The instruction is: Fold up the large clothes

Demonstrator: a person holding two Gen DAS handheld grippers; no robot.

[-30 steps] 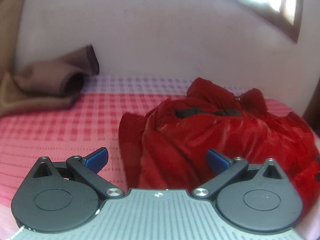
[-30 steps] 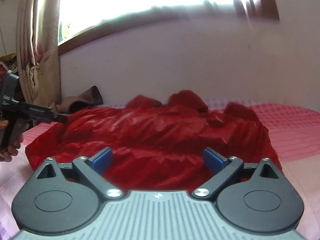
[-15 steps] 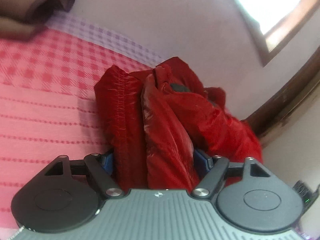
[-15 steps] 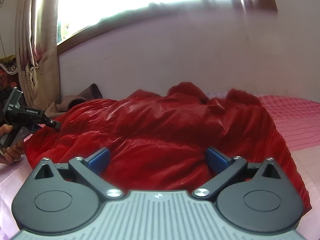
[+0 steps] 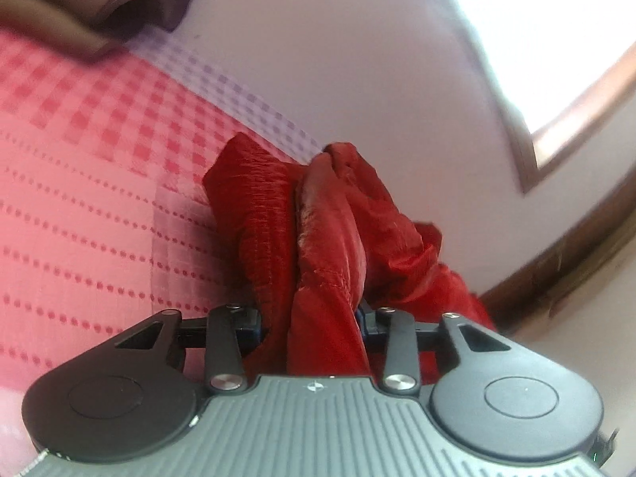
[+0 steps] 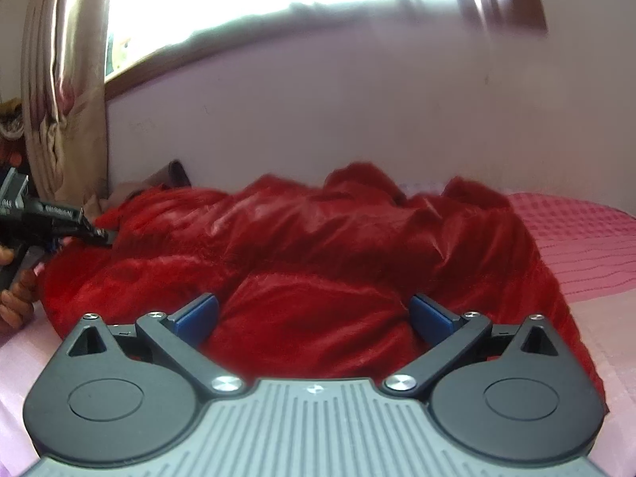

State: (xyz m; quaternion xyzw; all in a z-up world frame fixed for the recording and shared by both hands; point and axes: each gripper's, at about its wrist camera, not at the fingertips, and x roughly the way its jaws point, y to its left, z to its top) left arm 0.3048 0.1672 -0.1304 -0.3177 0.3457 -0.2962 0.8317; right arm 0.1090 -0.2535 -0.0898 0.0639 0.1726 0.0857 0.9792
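Two folds of the red jacket sit between my left hand-held gripper, whose jaws are closing on the bunched cloth. My right hand-held gripper hangs wide open at the jacket's near edge, gripping nothing. It lies crumpled across the pink checked bed.

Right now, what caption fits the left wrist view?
Left gripper jaws closing on a bunched fold of the red jacket lying on a pink bedspread.
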